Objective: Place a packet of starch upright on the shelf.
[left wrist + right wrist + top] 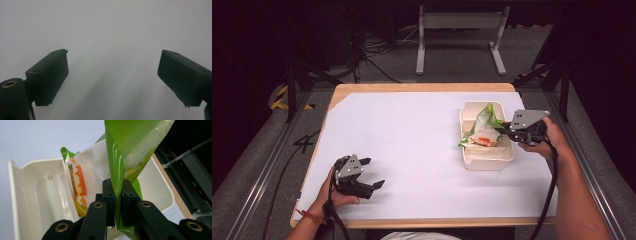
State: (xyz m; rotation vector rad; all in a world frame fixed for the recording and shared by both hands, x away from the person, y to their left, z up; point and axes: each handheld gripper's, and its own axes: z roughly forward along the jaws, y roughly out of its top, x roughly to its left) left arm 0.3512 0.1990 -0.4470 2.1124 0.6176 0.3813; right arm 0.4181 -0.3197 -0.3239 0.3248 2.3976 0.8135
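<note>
Overhead, a white sheet (412, 150) covers nearly the whole wooden tabletop (422, 87), leaving thin strips of bare wood along the far and near edges. Most of the sheet lies open, with wide free room across the middle and left.

At the near left, the left tool (373, 173) rests on the sheet in a person's hand (337, 192), jaws spread apart and gripping nothing. It sits close to the near edge.

At the right, a cream plastic bin (469, 160) stands on the sheet, just beside the right edge of the tabletop. The right tool (117, 195) reaches over the bin's right wall, jaws clenched on the edge of a green and white snack bag (120, 152). The bag stands tilted inside the bin, its lower part down within the walls.

Beyond the far edge, on the floor, stand a grey metal frame (459, 30) and loose cables (377, 50).
</note>
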